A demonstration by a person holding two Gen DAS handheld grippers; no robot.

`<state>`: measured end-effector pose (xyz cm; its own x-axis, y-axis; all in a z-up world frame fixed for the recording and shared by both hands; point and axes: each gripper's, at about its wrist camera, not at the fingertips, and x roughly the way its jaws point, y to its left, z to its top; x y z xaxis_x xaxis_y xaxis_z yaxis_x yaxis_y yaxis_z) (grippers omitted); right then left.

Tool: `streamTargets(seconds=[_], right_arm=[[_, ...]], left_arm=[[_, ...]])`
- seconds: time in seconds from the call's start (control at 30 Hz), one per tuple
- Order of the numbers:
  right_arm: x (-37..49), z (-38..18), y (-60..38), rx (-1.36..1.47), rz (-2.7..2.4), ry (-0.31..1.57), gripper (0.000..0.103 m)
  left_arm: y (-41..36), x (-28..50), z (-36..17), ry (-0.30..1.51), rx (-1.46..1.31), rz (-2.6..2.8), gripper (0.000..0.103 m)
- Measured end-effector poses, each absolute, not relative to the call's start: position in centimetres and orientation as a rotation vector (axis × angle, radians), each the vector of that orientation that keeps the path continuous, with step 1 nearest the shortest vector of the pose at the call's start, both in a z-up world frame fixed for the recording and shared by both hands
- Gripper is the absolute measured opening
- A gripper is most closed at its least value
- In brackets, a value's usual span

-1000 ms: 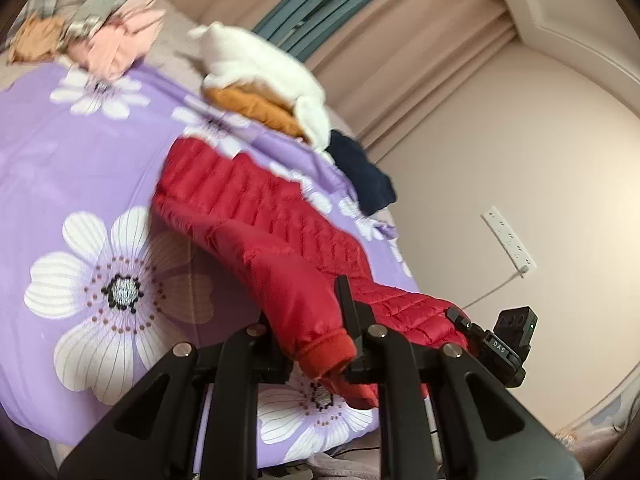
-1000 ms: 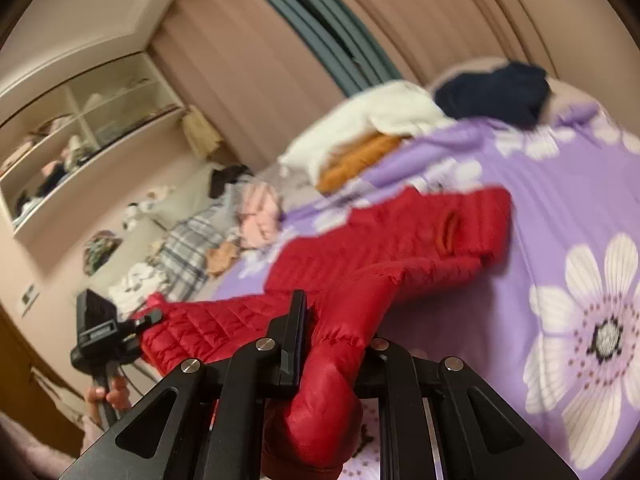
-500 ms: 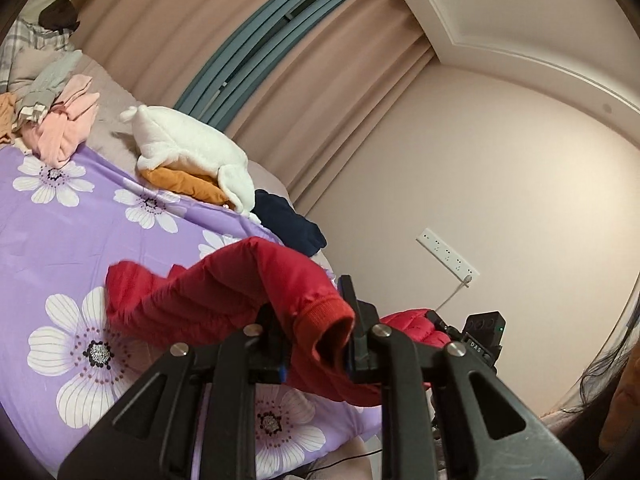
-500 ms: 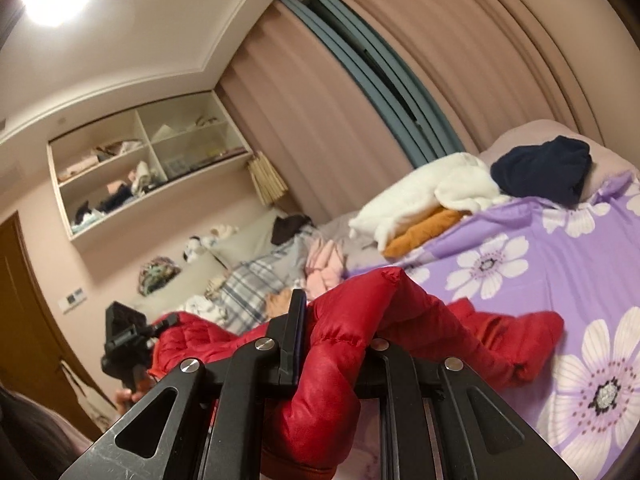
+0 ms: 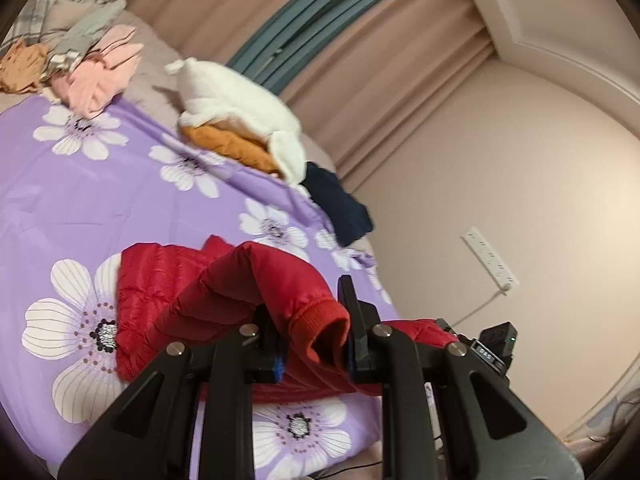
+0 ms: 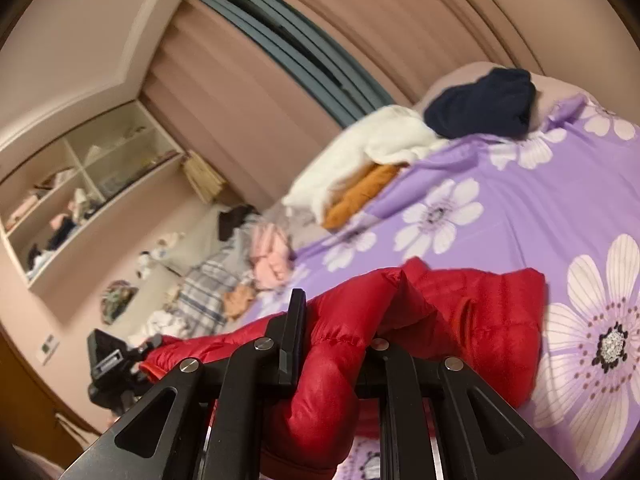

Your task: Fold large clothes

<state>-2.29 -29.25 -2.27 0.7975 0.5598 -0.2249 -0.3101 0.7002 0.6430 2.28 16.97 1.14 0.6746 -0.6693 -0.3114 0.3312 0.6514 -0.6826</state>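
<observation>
Red quilted jacket point(image 5: 168, 292), partly gathered on the bed point(image 5: 120, 208) over a purple bedspread printed with white flowers; its body lies bunched near the bed's near edge, while both sleeves are raised off the cover. Left hand-held gripper point(image 5: 310, 344): jaws narrow, clamped on the ribbed cuff point(image 5: 320, 316) of one sleeve, whose open end faces the camera. Right hand-held gripper point(image 6: 332, 344): jaws narrow, pinching the padded fabric of the other sleeve point(image 6: 324, 380), which hangs down between and below the fingers. In each wrist view the opposite hand-held gripper appears at the far end of the red fabric, so the garment spans the two.

Step in hand, as judged: the sleeves are being carried inward over the jacket body, the first fold of the garment. The body is not yet flat; a ridge of fabric stands between the sleeves and the hem.

Next move, as judged: lower both sleeves onto the body so they lie across it without twisting, then release. The padded fabric is slippery and springy, so it may bulge back unless pressed down.

Other clothing, a white garment point(image 5: 236, 108) over an orange one point(image 5: 232, 148), a navy item point(image 5: 340, 204) and a pink pile point(image 5: 104, 76), lies well apart along the far side of the bed.
</observation>
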Motion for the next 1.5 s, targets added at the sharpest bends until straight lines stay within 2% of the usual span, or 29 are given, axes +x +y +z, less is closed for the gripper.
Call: streamTargets(seconds=[0.23,0.7,0.97,1.03,1.07,1.1,1.17,1.23,1.43,1.5], right_arm=[[0.0,-4.0,-28.7,0.558,0.396,0.506,0.017],[5.9,-7.1,-29.6,0.637,0.316,0.612,0.017],[10.4,-8.8,-29.9,0.696,0.259,0.667,0.020],[11.2,-9.3,-30.0,0.710,0.246,0.686,0.023],[11.4,-9.6,-30.2,0.722,0.241,0.698,0.024],[11.7,-10.0,-30.3,0.742,0.241,0.710,0.028],[12.1,-10.5,-30.5,0.780,0.249,0.721,0.037],[12.2,-10.8,-30.8,0.821,0.259,0.719,0.054],[11.2,-9.3,-32.9,0.882,0.209,0.628,0.073],[10.5,-8.3,-33.7,0.866,0.150,0.576,0.074]], left_arm=[[16.5,5.1,-1.5,0.663,-0.655,-0.549,0.021],[15.7,13.6,-5.3,0.769,-0.699,-0.472,0.022],[14.9,18.3,-6.9,0.796,-0.715,-0.424,0.029],[14.8,19.4,-7.3,0.804,-0.717,-0.401,0.037],[14.8,19.9,-7.6,0.806,-0.724,-0.394,0.046],[15.0,20.3,-7.9,0.803,-0.739,-0.373,0.061],[15.4,20.8,-8.4,0.804,-0.770,-0.337,0.076],[15.8,21.2,-8.8,0.816,-0.797,-0.311,0.078],[16.6,20.6,-8.0,0.794,-0.732,-0.265,0.078],[16.7,20.0,-7.6,0.790,-0.711,-0.260,0.078]])
